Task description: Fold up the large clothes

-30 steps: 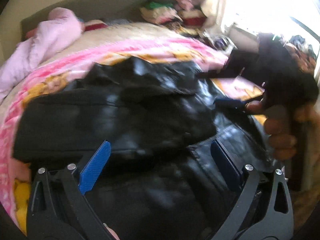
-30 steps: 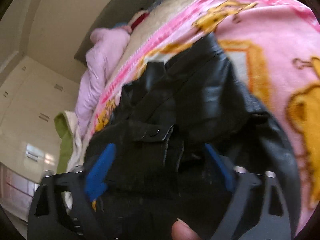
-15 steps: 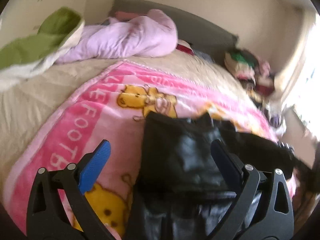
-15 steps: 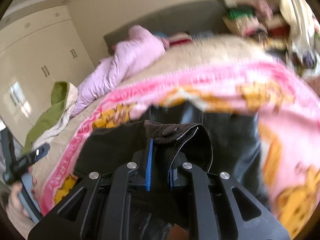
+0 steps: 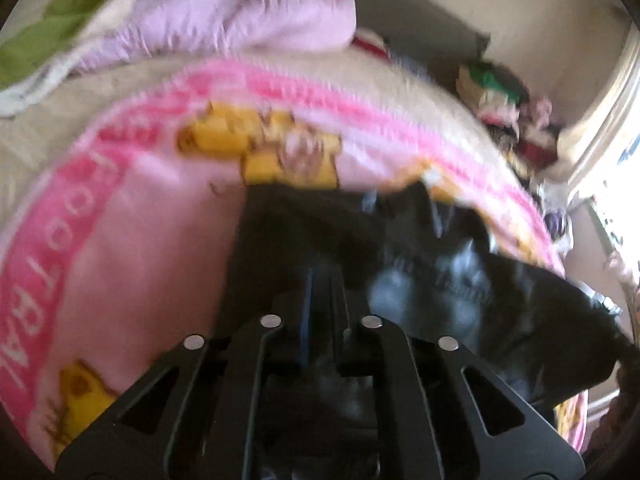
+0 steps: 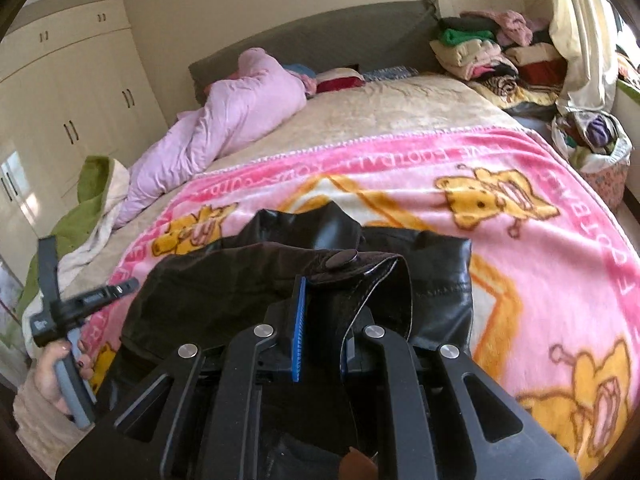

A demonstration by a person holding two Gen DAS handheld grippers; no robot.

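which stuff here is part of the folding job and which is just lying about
In the job:
- black leather jacket
- right hand-held gripper, shut on the jacket
- left hand-held gripper, shut on the jacket

Lying about:
- pink bear blanket
- lilac duvet
- pile of folded clothes
- green towel

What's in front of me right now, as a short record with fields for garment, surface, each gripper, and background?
garment: black leather jacket, partly lifted off the bed
surface: pink cartoon blanket over a beige bedspread
right gripper: jaws shut on a snap-buttoned edge of the jacket
left gripper: jaws shut on the jacket's dark fabric; view blurred
background: lilac duvet, stacked folded clothes, wardrobe
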